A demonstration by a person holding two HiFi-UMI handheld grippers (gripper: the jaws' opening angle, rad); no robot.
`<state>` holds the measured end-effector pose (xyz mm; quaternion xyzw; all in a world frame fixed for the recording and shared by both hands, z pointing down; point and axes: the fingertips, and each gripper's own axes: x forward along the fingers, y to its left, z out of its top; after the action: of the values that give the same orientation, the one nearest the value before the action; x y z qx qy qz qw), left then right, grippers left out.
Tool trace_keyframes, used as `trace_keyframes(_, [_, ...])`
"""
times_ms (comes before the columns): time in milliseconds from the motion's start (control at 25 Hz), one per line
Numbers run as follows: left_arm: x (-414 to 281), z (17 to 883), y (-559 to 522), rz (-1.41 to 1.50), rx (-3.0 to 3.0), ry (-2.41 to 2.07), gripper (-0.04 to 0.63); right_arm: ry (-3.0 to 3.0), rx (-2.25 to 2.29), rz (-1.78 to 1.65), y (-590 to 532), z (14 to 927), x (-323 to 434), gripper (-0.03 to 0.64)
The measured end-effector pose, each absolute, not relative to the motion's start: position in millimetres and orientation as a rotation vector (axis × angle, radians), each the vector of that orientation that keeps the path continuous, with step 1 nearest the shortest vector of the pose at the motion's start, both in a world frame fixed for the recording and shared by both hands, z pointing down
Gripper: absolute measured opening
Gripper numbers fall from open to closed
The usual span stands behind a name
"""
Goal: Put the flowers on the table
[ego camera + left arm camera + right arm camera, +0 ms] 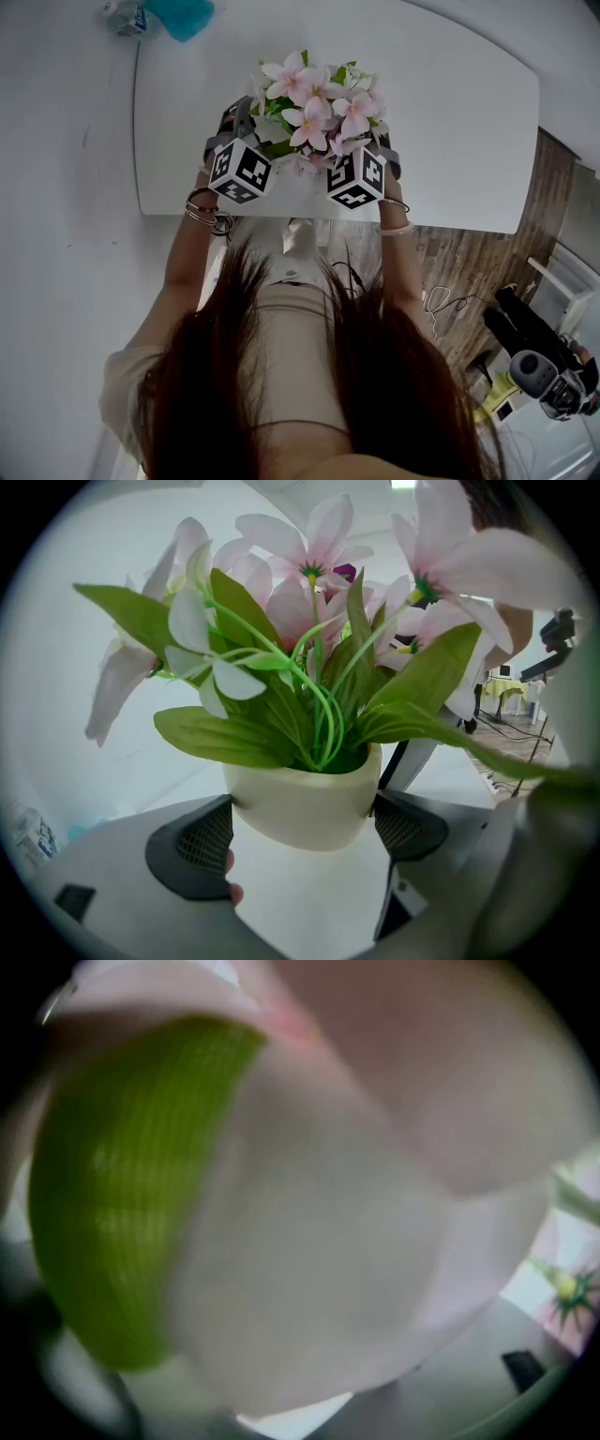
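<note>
She stands at the near edge of the white worktop [450,112], head bent over it, with the flowers [314,103] held up in front of her between the two tools. It is a bunch of pale pink blooms and broad green leaves set in a small cream pot [305,803]. The left gripper [302,829] has the pot: its two dark fingers [192,846] sit one on each side of the rounded wall, pressed against it, with the pot's base showing just over the pale surface below. Whether the base touches that surface I cannot tell. From above, the bunch sits over the near middle part of the worktop and hides the pot completely. The right gripper [370,164] is close against the right side of the bunch, its marker cube [357,178] level with the left one [241,172]. Its own view is filled by a blurred petal [328,1241] and a green leaf [122,1194] right up against the lens, so I cannot tell how its fingers stand. Bracelets [204,208] circle her left wrist. At the far left corner lie a teal object [178,14] and a small bottle [122,17]. Wooden floor [469,262] shows to the right of the worktop.
</note>
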<state>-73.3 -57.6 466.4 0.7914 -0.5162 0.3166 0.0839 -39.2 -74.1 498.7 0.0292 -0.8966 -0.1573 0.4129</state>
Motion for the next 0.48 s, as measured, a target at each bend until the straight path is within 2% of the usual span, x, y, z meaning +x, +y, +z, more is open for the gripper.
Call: trace_keyframes(480, [-71.1, 468.3, -57.4, 0.952, 2.349, -1.528, 0.471, -2.247, 0.068, -0.396, -74.3, 500.3, -36.9, 0.430])
